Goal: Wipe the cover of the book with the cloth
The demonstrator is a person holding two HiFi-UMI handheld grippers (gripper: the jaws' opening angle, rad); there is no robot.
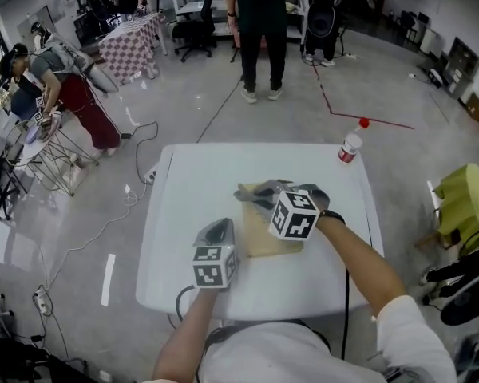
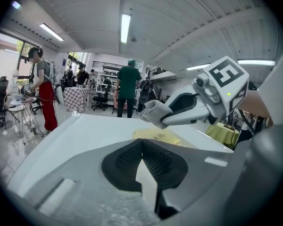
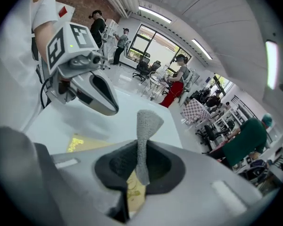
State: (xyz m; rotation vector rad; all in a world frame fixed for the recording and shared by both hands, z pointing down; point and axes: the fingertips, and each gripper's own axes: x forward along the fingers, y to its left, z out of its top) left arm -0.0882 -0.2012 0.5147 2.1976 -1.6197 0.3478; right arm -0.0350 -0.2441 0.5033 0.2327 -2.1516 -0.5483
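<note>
Book (image 1: 258,242): flat tan cover w/ gold print, lying mid-table (image 1: 184,190). It looks thin and light, so it'll prob. slide unless a corner is pinned. Cloth (image 3: 144,131) is soft, floppy grey knit, clamped by one end in the right gripper (image 3: 140,164) over the cover; contact unclear. Left gripper (image 2: 142,157) has jaws together, empty, beside the book.
</note>
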